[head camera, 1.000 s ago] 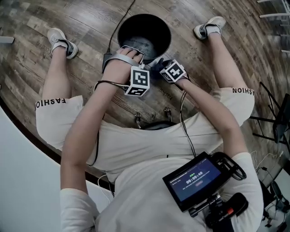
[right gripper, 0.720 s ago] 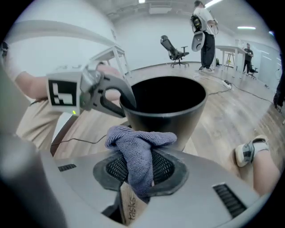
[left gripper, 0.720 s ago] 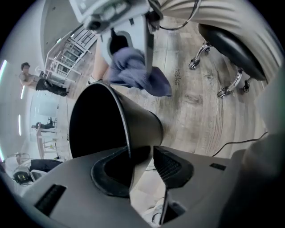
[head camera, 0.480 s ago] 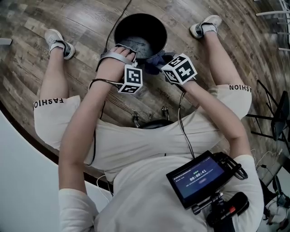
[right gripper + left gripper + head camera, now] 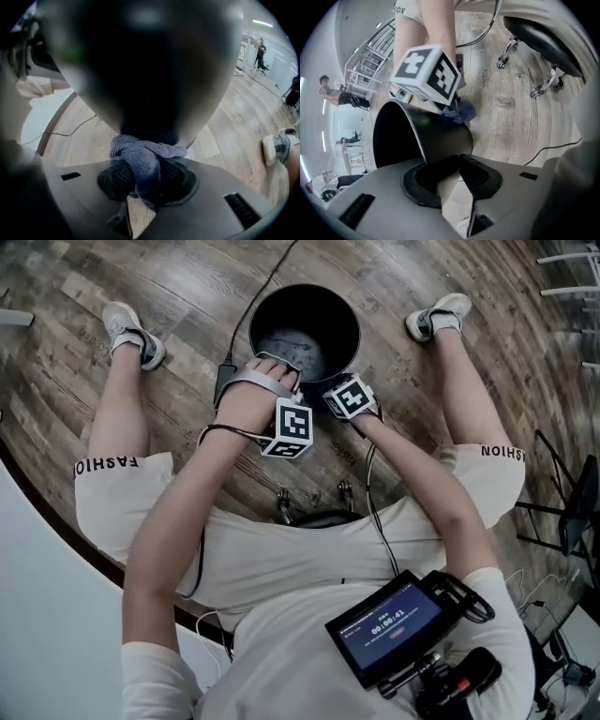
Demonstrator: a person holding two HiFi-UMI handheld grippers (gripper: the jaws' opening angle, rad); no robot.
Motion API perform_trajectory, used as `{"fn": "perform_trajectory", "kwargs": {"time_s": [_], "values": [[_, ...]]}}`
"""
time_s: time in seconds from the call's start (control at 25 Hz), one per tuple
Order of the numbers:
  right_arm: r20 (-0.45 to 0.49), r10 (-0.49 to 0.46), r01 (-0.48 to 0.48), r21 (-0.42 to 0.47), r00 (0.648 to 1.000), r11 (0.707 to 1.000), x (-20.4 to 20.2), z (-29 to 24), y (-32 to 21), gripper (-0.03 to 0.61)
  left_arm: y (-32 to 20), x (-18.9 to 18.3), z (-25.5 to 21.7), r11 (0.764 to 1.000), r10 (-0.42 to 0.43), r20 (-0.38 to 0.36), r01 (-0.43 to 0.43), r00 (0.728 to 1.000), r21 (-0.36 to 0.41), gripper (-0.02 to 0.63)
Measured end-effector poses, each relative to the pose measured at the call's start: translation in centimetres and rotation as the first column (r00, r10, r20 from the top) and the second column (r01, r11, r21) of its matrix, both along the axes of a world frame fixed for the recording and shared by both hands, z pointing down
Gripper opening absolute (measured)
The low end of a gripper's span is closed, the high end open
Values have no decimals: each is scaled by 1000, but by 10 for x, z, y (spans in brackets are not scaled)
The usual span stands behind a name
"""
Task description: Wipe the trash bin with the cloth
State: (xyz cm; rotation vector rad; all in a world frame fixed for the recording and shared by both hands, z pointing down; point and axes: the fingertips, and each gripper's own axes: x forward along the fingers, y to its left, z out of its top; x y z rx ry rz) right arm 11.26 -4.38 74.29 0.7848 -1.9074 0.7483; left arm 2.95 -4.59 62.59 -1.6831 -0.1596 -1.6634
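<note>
Trash bin (image 5: pixel 339 320): round, black, smooth-walled, open at the top. Grey smears show on the bottom inside. It stands on the wood plank floor (image 5: pixel 169 296) between the person's left shoe (image 5: pixel 131 329) and right shoe (image 5: pixel 439 313), with a dark cable running past its left side.

Cloth (image 5: pixel 140 157): blue-grey, knitted or terry texture, bunched into a thick fold.

Left tool (image 5: pixel 454 168): sits at the near rim of the bin. The jaws have just been closing. The bin wall (image 5: pixel 436 136) is between them, one pad on the inside and one on the outside, and both appear to meet it, so this reads as a pinch on the rim.

Right tool (image 5: pixel 143 176): jaws clamped on the cloth, with the fold bulging out ahead of the pads. The bulge lies against the bin's dark outer wall (image 5: pixel 150 70), which fills the upper part of the right gripper view. In the head view this tool is at the near-right outside of the bin, just beside the left tool. In the left gripper view the cloth (image 5: pixel 461 111) shows on the bin's outer side, just below the rim.
</note>
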Motion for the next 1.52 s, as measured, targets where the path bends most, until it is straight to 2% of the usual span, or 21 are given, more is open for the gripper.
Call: {"fn": "perform_trajectory", "kwargs": {"time_s": [0.08, 0.16, 0.24, 0.36, 0.56, 0.76, 0.88, 0.96, 1.16, 1.36, 1.52], "values": [[-33, -12, 12, 3, 999, 1000, 4, 34, -1, 107, 0, 4, 0, 1000, -9, -8, 9, 1000, -1, 127], [-43, 28, -28, -2, 999, 1000, 10, 56, -1, 107, -1, 9, -1, 1000, -24, -18, 24, 1000, 1, 129], [-34, 69, -70, -11, 997, 998, 11, 59, -1, 107, -2, 11, 0, 999, -44, -19, 44, 999, 8, 135], [-8, 65, -65, -68, 998, 996, 10, 51, 11, 107, 0, 11, 0, 999, -46, -27, 46, 999, -1, 135], [60, 9, -5, -75, 998, 997, 10, -19, 37, 107, 0, 1, -3, 999, -35, -41, 34, 999, -34, 164], [161, -16, 15, 9, 987, 1000, -7, -118, 43, 107, -17, -14, -4, 998, -65, -23, 65, 998, 16, 170], [211, -17, 0, 79, 977, 997, -18, -167, 33, 107, -12, -10, -4, 998, -32, -9, 32, 999, 53, 161], [215, -2, -18, 91, 977, 996, -20, -178, 24, 107, -3, -3, -3, 998, -4, -9, 5, 1000, 59, 147], [153, 36, -42, 32, 988, 999, -9, -136, 18, 107, 11, 11, -2, 1000, -11, -26, 12, 1000, 24, 135], [71, 55, -52, -40, 996, 998, -4, -54, 13, 107, 12, 16, -4, 999, -48, -35, 49, 998, 5, 135], [4, 37, -37, -39, 999, 999, -2, 14, 10, 107, 11, 24, -4, 996, -91, -51, 91, 995, 7, 135]]}}
